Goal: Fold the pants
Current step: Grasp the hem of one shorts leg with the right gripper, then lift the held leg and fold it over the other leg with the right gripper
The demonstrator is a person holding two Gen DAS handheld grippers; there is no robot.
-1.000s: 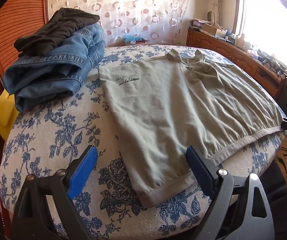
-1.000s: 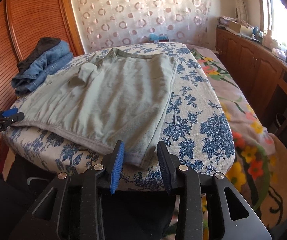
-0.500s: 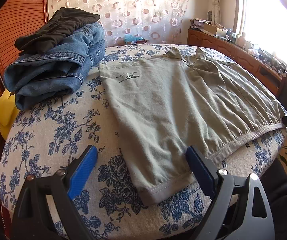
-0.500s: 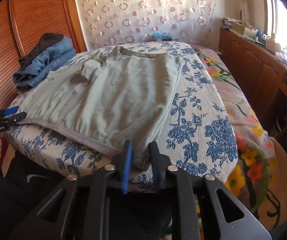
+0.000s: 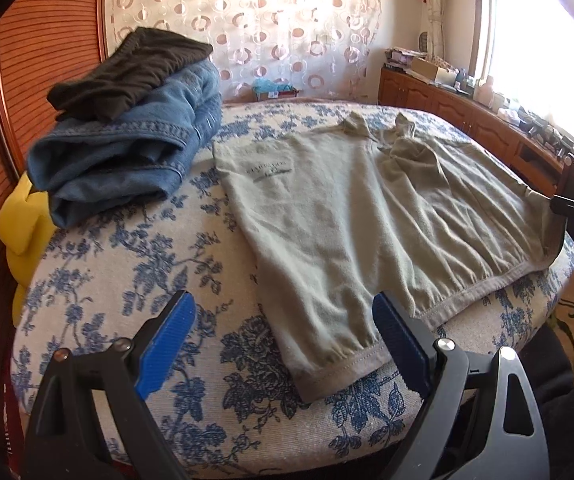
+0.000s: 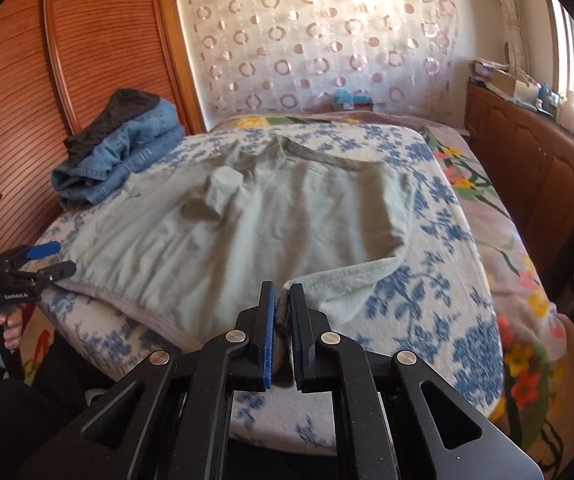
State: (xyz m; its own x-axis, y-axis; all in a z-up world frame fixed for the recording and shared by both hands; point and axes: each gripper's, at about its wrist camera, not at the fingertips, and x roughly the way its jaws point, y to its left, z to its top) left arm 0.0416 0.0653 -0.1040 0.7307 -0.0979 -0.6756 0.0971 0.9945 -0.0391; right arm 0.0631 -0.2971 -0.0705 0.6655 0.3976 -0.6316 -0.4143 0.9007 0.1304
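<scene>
Pale green pants (image 5: 367, 216) lie spread flat on the blue floral bed cover (image 5: 127, 260); they also show in the right wrist view (image 6: 223, 240). My left gripper (image 5: 283, 340) is open, its blue fingers on either side of one leg cuff (image 5: 339, 364) near the bed's front edge. My right gripper (image 6: 283, 320) is shut on the other leg cuff and holds it lifted, so the hem curls up beside it (image 6: 343, 280). The left gripper also shows at the far left of the right wrist view (image 6: 47, 260).
Folded blue jeans (image 5: 127, 156) with a dark garment (image 5: 131, 68) on top sit at the bed's back left. A yellow pillow (image 5: 19, 220) lies by the wooden headboard (image 5: 15, 120). A wooden cabinet (image 6: 535, 160) runs along the right.
My right gripper has closed on the leg cuff and lifted it, pulling that corner up. The left gripper has moved slightly forward over its cuff and stays open.
</scene>
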